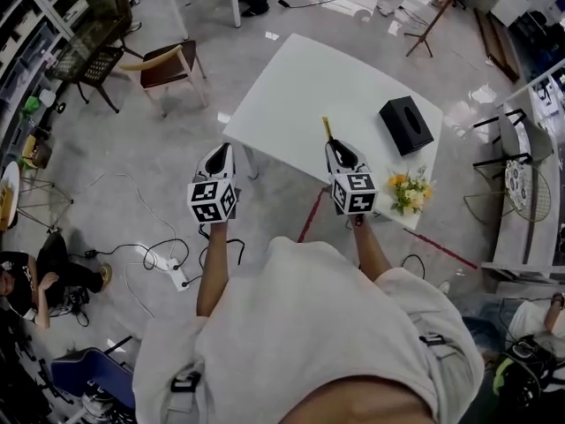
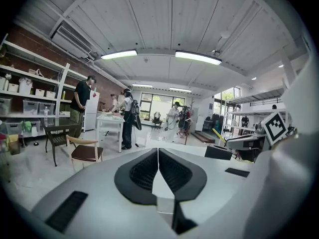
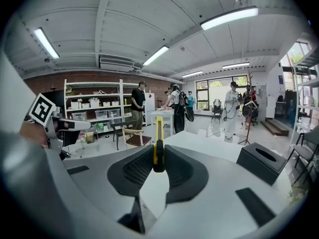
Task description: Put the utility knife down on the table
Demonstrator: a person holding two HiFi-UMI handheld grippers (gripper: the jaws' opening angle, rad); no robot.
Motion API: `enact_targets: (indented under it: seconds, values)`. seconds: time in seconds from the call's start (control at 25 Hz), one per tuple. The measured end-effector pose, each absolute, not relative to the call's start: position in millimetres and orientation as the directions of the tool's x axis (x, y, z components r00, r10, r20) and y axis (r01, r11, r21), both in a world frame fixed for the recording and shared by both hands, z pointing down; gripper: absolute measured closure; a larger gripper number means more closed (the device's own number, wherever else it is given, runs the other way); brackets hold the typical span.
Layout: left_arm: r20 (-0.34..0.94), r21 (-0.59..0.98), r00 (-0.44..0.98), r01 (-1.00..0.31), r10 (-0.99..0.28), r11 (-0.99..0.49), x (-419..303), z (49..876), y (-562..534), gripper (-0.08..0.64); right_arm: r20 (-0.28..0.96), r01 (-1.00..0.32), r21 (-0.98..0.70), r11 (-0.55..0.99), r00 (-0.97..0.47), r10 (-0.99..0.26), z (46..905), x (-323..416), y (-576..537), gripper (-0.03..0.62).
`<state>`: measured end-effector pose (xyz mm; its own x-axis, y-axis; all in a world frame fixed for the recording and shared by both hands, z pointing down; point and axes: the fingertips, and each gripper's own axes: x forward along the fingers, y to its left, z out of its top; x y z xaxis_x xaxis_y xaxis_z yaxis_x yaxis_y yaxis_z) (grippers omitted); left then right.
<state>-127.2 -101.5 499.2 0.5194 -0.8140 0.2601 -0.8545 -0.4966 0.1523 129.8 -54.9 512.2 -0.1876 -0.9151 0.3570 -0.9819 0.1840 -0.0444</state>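
We judge this the carry-in step: our right tongs [image 3: 158,159] pinch the yellow utility knife [image 3: 158,133], which points to twelve o'clock over the white bench [image 1: 300,87]. The left tongs [image 2: 158,167] are closed, seemingly empty. Next, we lower the knife and let go.

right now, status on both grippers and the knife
Left gripper shut, empty. Right gripper shut on utility knife over white table, not down yet. Black box, flowers to the side.

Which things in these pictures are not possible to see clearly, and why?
- The utility knife: blade out or in, unclear; right gripper view shows it edge-on, head view too small.
- Its held part: head view, covered by the right gripper.
- The flowers: their container, hidden under blossoms, head view.
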Motion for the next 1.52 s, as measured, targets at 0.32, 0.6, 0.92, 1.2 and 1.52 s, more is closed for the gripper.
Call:
enact_targets:
  seconds: [0.32,0.6,0.92,1.2,1.52]
  values:
    - [0.270,0.165,0.526,-0.851,-0.806,-0.499,-138,509,-128,0.537,0.378,-0.981,-0.042,0.189,-0.191,-0.906,522,116,-77,0.509]
    - [0.277,0.161,0.523,-0.852,-0.806,-0.498,-127,514,-161,0.537,0.382,-0.978,-0.056,0.199,-0.205,-0.901,528,124,-111,0.509]
    - [0.291,0.144,0.477,-0.879,-0.829,-0.455,-124,510,-210,0.537,0.370,-0.965,-0.076,0.251,-0.261,-0.892,528,127,-178,0.509]
    - [0.317,0.129,0.432,-0.902,-0.844,-0.413,-119,508,-249,0.537,0.374,-0.947,-0.098,0.307,-0.321,-0.870,528,128,-232,0.509]
    - [0.362,0.111,0.398,-0.916,-0.843,-0.385,-109,511,-279,0.537,0.396,-0.929,-0.138,0.343,-0.369,-0.841,540,133,-272,0.509]
